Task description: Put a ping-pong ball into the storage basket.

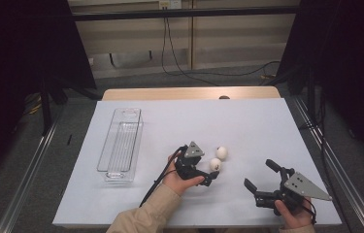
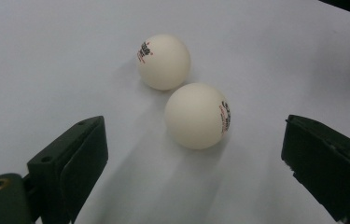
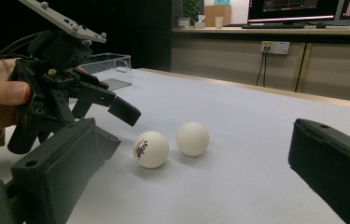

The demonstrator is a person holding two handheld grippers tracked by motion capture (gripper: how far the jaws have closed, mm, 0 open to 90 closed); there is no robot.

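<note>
Two white balls lie side by side on the white surface [image 1: 247,121], just about touching each other. In the high view the nearer ball [image 1: 215,164] sits right at the tip of the left tongs [image 1: 210,175], while the farther ball [image 1: 222,153] lies just beyond it, up and to the right. Both carry a small dark and red printed mark.

The left tongs, held in the person's left hand [image 1: 182,179], are spread wide with nothing pressed between them. In the left gripper view the jaws stand far apart at the lower corners, and the nearer ball [image 2: 196,115] rests on the surface ahead of the gap, clear of both jaws; the farther ball [image 2: 163,61] sits just behind it.

The right tongs [image 1: 262,177], held in the right hand [image 1: 293,216] near the front right of the surface, are also spread wide and hold nothing. They lie well apart from the balls and point toward them. In the right gripper view the marked ball [image 3: 150,149] and the plain-looking one [image 3: 192,138] rest between its two jaws but farther off, with the left tongs [image 3: 116,105] hanging just above and left of them.

A clear plastic bin [image 1: 121,143] stands well to the left on the surface, long side running away from the person
</note>
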